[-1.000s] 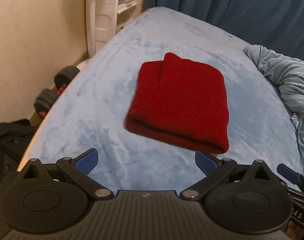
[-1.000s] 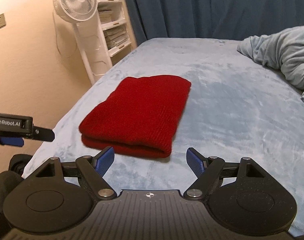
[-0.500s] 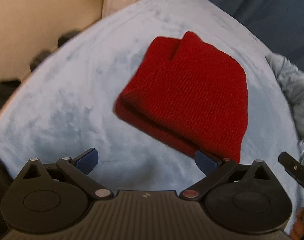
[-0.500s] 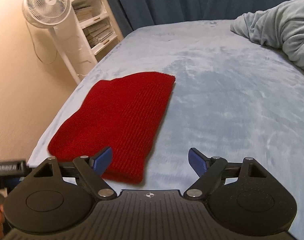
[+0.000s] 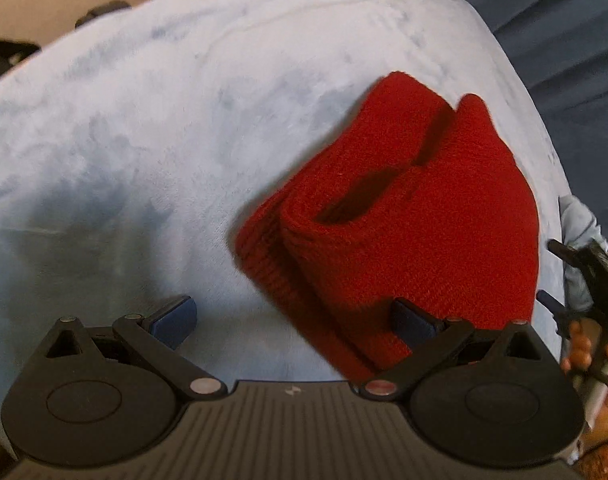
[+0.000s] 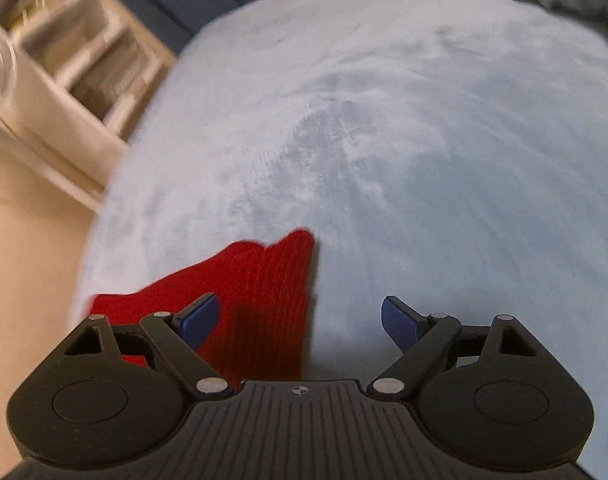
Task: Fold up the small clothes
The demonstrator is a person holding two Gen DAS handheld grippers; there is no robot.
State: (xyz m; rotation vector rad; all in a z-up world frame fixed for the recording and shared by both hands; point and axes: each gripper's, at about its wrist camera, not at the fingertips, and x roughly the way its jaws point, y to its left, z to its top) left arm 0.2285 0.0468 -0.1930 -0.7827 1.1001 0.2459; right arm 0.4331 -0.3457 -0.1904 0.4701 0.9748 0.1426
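Both wide-open, empty grippers, left (image 5: pixel 291 316) and right (image 6: pixel 299 320), are closing in on the folded red knit garment (image 5: pixel 408 220), suggesting another fold is coming.

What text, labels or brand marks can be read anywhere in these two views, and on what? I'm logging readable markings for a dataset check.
None can be read.
The left gripper body bears only a small emblem, no letters.
The right gripper body bears a small round emblem, also no letters.
The shelf unit holds stacked items, too blurred to show any print.
The red knit garment and the blue blanket show no tag or label.
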